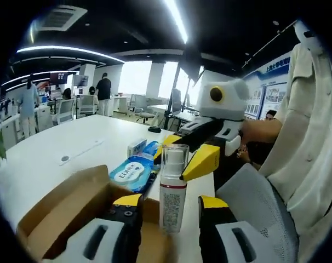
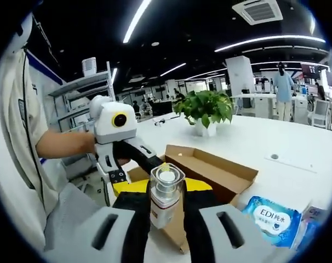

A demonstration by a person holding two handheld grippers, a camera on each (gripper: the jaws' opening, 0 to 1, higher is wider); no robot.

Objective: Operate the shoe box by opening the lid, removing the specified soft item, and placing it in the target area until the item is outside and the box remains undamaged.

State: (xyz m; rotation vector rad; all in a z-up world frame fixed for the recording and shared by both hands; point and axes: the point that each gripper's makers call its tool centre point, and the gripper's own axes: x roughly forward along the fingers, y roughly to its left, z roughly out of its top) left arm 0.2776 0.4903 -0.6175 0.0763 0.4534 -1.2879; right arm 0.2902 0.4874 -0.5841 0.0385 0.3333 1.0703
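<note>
At lower centre of the right gripper view, the right gripper (image 2: 165,219) stood clamped on a spray bottle (image 2: 165,197) above the open shoe box (image 2: 221,172). The left gripper (image 1: 170,219) stood open around the bottle (image 1: 173,189). A blue wipes pack (image 1: 132,172) lay beyond the box (image 1: 67,211) on the white table (image 1: 62,142).

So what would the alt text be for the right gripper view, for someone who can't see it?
The right gripper holds a small clear spray bottle above an open cardboard box on a white table. The left gripper, held by a person's hand, reaches in from the left; a blue wipes pack lies at lower right and a potted plant stands behind.
</note>
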